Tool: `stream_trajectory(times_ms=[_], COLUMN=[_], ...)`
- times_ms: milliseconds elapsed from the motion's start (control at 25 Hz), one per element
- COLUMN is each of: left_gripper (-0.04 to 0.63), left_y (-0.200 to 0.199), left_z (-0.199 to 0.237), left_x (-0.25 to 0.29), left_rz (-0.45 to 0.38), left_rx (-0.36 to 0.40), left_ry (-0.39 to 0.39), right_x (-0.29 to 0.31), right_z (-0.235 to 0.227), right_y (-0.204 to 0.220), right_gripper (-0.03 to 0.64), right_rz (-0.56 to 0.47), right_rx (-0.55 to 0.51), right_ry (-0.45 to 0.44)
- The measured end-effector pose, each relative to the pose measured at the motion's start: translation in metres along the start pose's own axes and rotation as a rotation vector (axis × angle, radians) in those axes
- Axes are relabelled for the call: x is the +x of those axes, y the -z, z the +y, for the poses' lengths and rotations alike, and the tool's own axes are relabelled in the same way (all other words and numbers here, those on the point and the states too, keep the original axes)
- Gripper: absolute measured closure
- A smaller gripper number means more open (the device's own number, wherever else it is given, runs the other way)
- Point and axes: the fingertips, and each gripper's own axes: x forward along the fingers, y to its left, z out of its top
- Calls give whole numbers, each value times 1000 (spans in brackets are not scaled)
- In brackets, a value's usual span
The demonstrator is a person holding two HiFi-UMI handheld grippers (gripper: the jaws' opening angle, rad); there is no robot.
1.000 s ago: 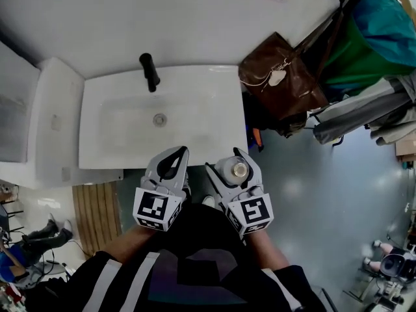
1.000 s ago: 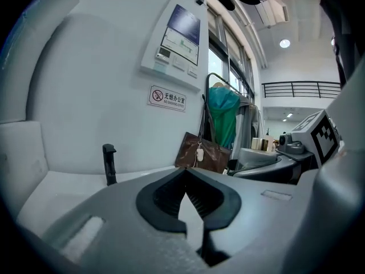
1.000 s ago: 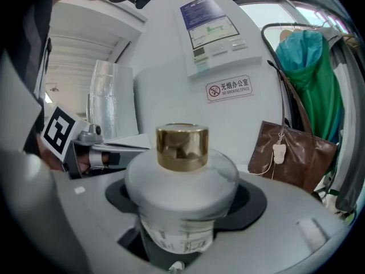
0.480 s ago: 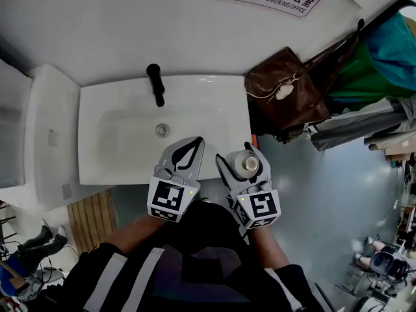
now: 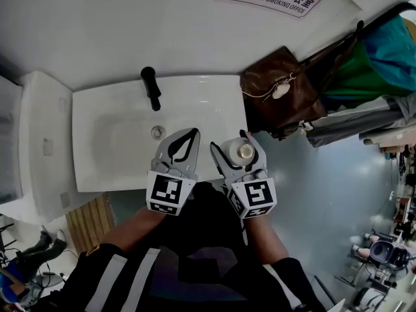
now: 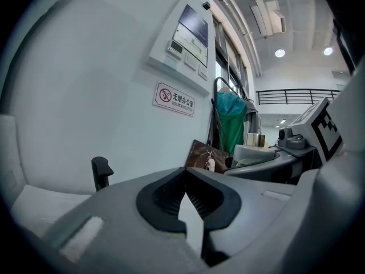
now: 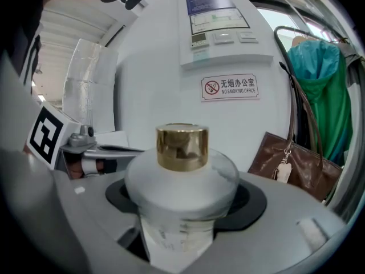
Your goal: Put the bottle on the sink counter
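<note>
With your right gripper [image 5: 234, 152] clamped on the gold-capped bottle [image 7: 181, 178] over the sink [image 5: 79, 142]'s near right corner, and your left gripper [image 5: 192, 132] closed on nothing, releasing over that narrow rim could tip it onto the floor [image 5: 305, 194].

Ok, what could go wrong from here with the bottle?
The white sink's rim looks narrow beside the basin, so the white gold-capped bottle held in the right gripper could tip in, or off the front edge. The brown leather bag hangs close to the sink's right side; a swing that way might bump it.
</note>
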Motion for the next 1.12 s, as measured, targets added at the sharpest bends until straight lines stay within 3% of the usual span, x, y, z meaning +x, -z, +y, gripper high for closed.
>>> stream_trajectory(times_ms=[640,1120], left_gripper=[597,597], left_y=[5,35], left_z=[36,53], left_x=[84,156], left_rz=[85,181], left_rx=[24,20], left_ry=[-112,-127], right_x=[80,153], right_z=[-68,-117], right_y=[14,46], right_gripper=[278,278], right_rz=[21,83], right_rx=[31,37], right_ry=[-50,-67])
